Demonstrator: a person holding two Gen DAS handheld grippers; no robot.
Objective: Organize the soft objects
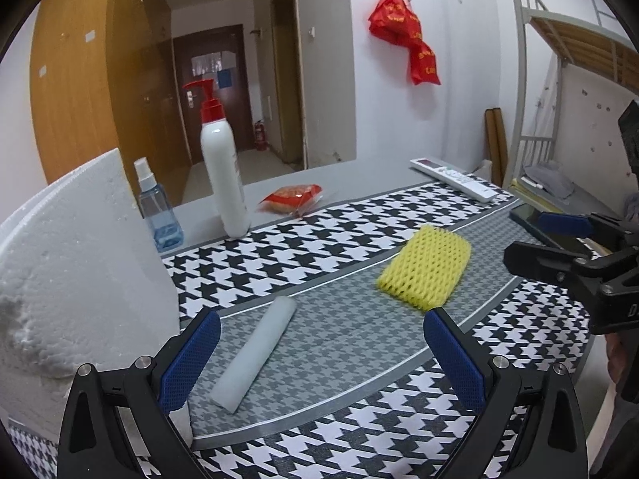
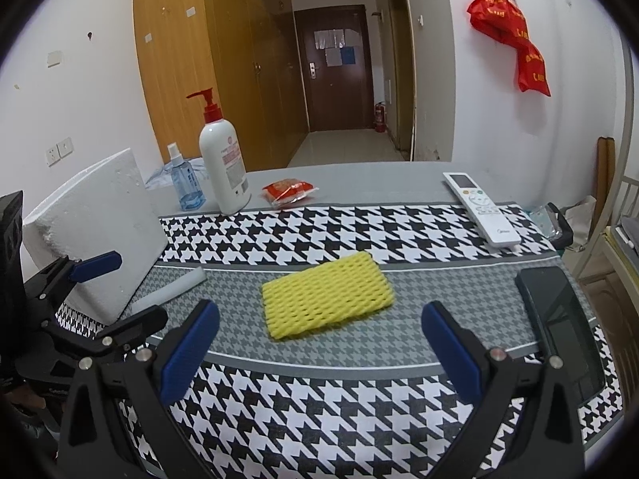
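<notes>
White polystyrene, a thick foam block (image 1: 80, 263), filled the left edge of the left wrist view and stood upright on the houndstooth cloth (image 1: 319, 247). Just right of it, in the upper left of the frame, a small blue spray bottle (image 1: 157, 209) and a tall white pump bottle (image 1: 221, 175) with a red pump stood close together on the grey table (image 1: 359, 177). At lower centre a pale foam tube (image 1: 255, 353) lay on the cloth's grey band, between the spread blue pads of the left gripper (image 1: 321, 359), which was open and held nothing; the tube's near end lay close to the left pad. A red snack packet (image 1: 291, 197) lay at centre, further back. Right of centre a yellow foam net sleeve (image 1: 425, 265) lay flat on the grey band, well apart from the tube. A white remote (image 1: 455, 177) lay in the upper right, near the far table edge.

From the right wrist view the right gripper (image 2: 319, 345) also stood wide open and empty, low in the frame, with the yellow sleeve (image 2: 325, 295) lying at centre just beyond its pads. A black phone (image 2: 563, 319) lay at the right edge of the cloth, right of the sleeve.
</notes>
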